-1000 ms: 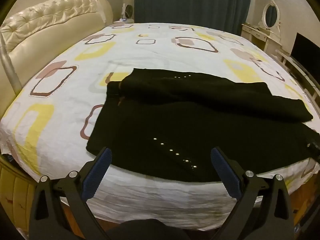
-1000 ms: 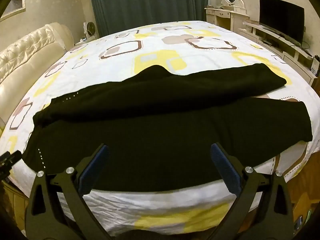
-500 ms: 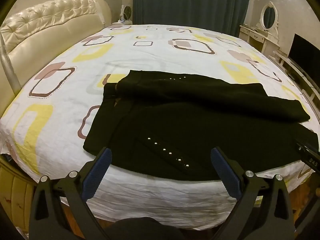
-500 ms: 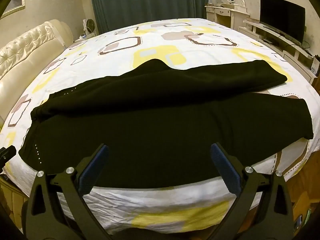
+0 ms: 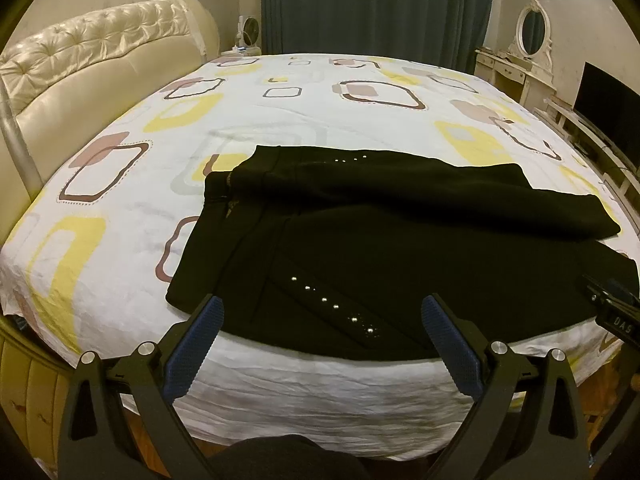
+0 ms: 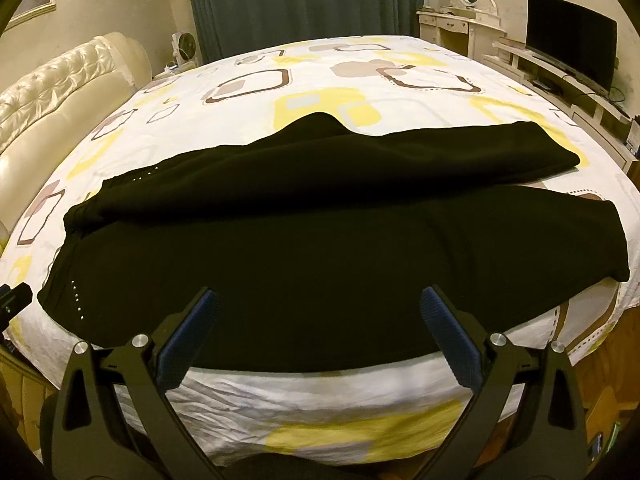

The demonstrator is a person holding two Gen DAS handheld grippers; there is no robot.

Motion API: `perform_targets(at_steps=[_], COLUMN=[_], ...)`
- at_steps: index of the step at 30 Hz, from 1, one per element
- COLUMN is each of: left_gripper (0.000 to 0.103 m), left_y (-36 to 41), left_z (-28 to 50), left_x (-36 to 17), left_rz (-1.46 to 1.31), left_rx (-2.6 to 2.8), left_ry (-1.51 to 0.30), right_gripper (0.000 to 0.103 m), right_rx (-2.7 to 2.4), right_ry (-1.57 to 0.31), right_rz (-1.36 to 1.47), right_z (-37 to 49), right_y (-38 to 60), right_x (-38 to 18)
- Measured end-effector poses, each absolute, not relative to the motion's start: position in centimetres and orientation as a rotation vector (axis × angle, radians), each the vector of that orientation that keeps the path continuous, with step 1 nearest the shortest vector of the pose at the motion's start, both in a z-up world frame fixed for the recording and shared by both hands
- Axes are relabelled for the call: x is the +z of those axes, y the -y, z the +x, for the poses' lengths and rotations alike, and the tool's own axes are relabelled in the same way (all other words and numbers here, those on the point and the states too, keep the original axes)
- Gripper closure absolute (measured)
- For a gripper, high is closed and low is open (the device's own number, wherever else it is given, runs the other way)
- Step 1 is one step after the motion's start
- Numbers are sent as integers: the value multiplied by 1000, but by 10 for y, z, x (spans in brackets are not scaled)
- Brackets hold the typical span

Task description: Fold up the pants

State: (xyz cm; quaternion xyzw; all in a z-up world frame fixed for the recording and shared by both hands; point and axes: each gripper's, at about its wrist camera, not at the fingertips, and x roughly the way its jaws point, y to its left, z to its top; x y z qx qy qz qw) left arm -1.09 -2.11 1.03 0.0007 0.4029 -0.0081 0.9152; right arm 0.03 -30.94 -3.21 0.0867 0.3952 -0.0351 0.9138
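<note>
Bed [image 5: 120, 184], black pants [image 5: 360, 248] at near edge

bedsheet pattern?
White bedsheet with yellow, brown and grey rounded squares; clearest in right wrist view.

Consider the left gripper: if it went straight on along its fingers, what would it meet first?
Probably the black pants on the bed: the open left gripper points at their near edge by the row of studs. Depth is unclear.

Tufted headboard [image 5: 96, 60], dark curtains [image 5: 376, 4], perhaps a television [image 6: 570, 50].
</note>
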Motion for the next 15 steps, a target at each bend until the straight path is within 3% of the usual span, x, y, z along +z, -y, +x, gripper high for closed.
perform_targets(at_steps=[15], left_gripper=[4], left_y=[25], left_z=[-12], left_x=[10], left_rz=[3], left_rx=[-25], left_ry=[-835], right_gripper=[2], right_rx=[-66], right_ry=[-818], right_rz=[171], right_z=[0], right_y=[306], right_x=[-34])
